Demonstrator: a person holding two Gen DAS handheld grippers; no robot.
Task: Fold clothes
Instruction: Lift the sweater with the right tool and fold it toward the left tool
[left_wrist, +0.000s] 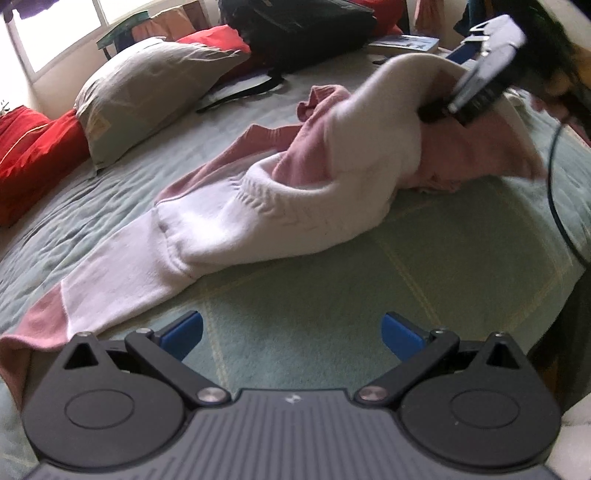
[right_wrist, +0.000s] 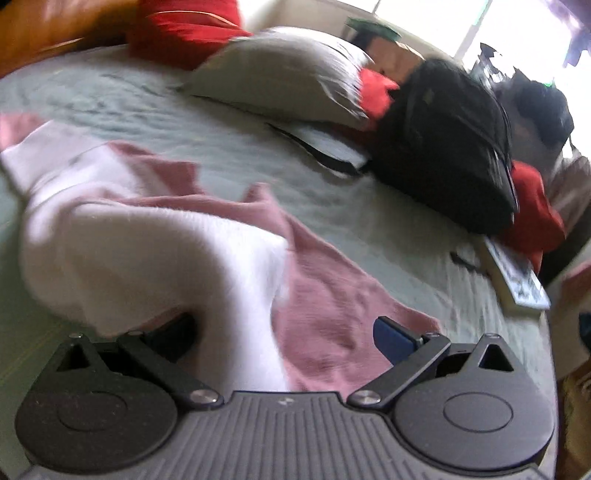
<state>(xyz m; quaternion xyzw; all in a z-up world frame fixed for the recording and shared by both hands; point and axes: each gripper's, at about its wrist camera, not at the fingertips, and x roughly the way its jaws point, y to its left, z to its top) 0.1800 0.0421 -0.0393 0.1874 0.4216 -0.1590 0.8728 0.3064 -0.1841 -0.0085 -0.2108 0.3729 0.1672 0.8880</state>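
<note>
A pink-and-white sweater lies stretched across a pale green quilted bedspread, one sleeve trailing toward the near left edge of the bed while its far end is lifted off the cover. The left gripper hovers low above bare quilt just short of the garment, its blue-padded fingers spread wide with nothing between them. In the left wrist view the right gripper, blurred, is buried in the raised fabric near the far right of the bed. From its own camera the right gripper shows white knit bunched between its fingers, which stand well apart; the left pad is hidden by cloth, so whether it pinches the sweater cannot be told. Toward the head of the bed rest a grey pillow, red cushions, a black backpack and a book near the right edge.
</note>
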